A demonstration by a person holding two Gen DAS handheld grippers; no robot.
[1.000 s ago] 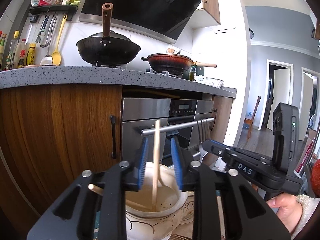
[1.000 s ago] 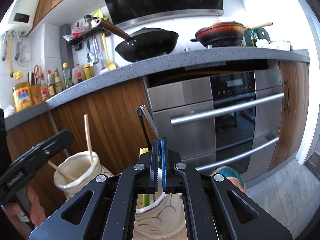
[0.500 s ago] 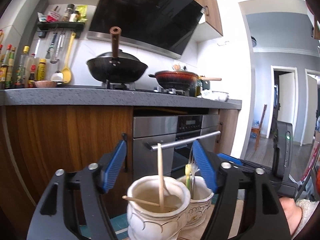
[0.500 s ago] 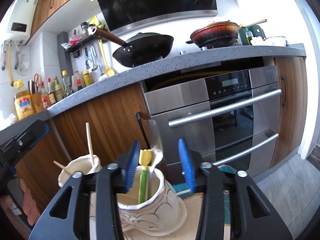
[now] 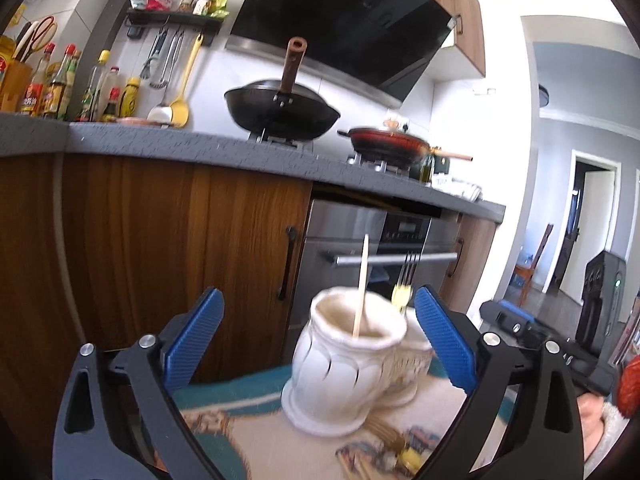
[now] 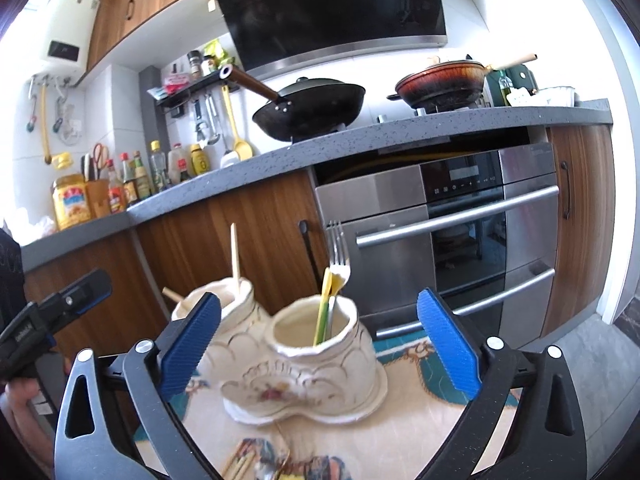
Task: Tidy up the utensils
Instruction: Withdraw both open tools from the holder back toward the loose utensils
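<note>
Two joined cream ceramic holders stand on a patterned cloth. The left holder holds wooden chopsticks. The right holder holds a metal fork and a yellow-green utensil. My left gripper is open and empty, pulled back from the left holder. My right gripper is open and empty, its jaws standing wide either side of the right holder, nearer the camera. More chopsticks lie loose on the cloth in front.
The patterned cloth covers the table. Behind are wooden cabinets, a steel oven and a grey counter with a black wok, a red pan and bottles.
Both grippers opened wide and drew back from the holders. The left let go of the chopstick, the right let go of the fork; both now stand in their holders.
</note>
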